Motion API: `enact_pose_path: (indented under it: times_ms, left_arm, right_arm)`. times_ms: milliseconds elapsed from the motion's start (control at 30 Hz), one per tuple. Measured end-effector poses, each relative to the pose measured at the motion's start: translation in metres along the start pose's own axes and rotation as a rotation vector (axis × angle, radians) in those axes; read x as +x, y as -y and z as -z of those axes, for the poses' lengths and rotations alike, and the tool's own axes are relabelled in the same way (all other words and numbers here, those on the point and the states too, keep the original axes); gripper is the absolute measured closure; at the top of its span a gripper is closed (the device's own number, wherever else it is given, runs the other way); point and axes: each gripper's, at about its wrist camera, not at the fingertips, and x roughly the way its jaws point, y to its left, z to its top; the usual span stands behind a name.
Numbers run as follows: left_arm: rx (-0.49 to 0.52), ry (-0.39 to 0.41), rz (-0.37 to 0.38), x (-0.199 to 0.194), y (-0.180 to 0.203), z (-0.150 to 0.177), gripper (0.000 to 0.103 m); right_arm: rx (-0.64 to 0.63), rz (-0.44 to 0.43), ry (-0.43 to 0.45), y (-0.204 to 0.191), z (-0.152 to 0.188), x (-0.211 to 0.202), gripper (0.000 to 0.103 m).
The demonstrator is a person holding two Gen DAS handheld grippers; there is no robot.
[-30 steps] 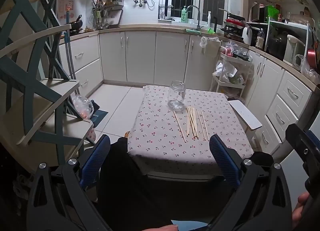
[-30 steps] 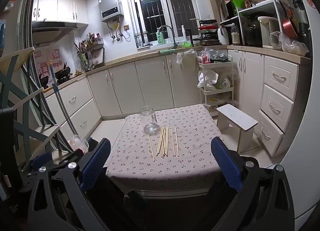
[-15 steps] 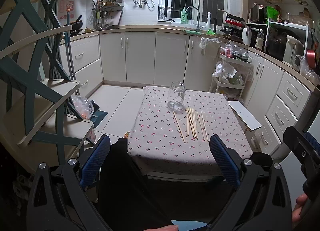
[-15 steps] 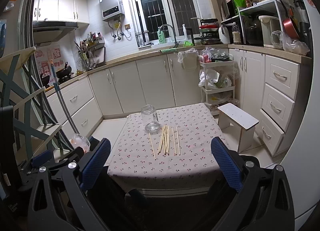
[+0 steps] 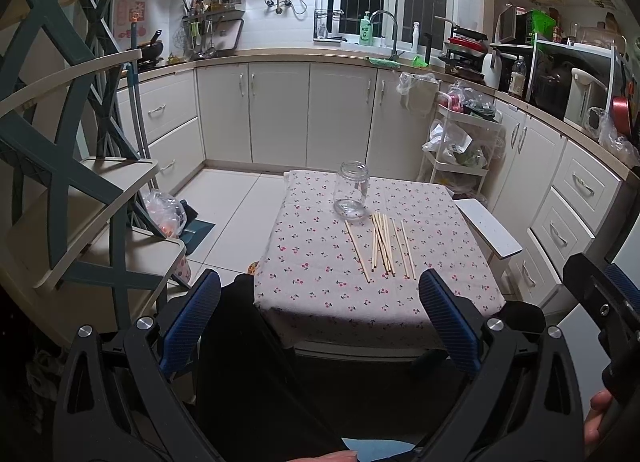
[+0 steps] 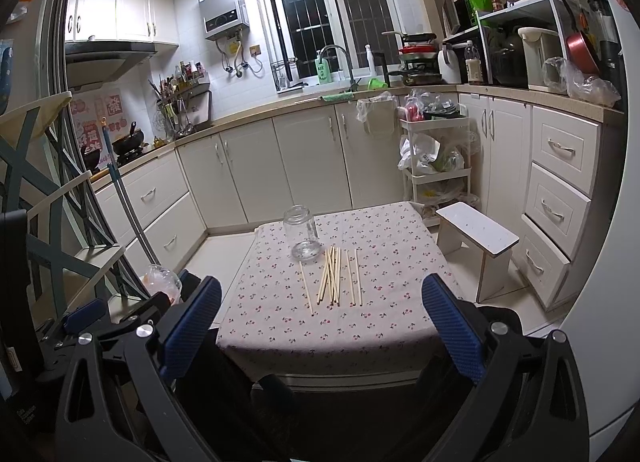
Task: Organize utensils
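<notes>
Loose wooden chopsticks (image 5: 382, 244) lying roughly side by side on a cherry-print tablecloth (image 5: 320, 302). Far tips pointing toward 12 o'clock, close beside the base of an empty, lidless glass jar (image 5: 351, 195) standing upright at about 11 o'clock from them. None in the jar yet.

Hardly any change from a second ago: chopsticks and jar unmoved, table edged only slightly in frame. Sorting judged not yet begun, approach still to come.

Left gripper (image 5: 319, 286) held back off the table's near edge, jaws spread wide, holding nothing. Right gripper (image 6: 321, 288) likewise wide apart and empty.

Only in the left view: the right gripper's body at 4 o'clock, with fingertips of a hand (image 5: 596, 418) below it. Only in the right view: the left gripper at 8 o'clock.
</notes>
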Motion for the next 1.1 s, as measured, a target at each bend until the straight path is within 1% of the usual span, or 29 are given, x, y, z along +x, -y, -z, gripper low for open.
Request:
enact_pose_path:
  times_ms: [1100]
  left_arm:
    - [0.006, -0.003, 0.002, -0.0011, 0.0016, 0.0027, 0.008]
  right_arm:
    - [0.006, -0.002, -0.009, 0.0009, -0.0002, -0.0003, 0.007]
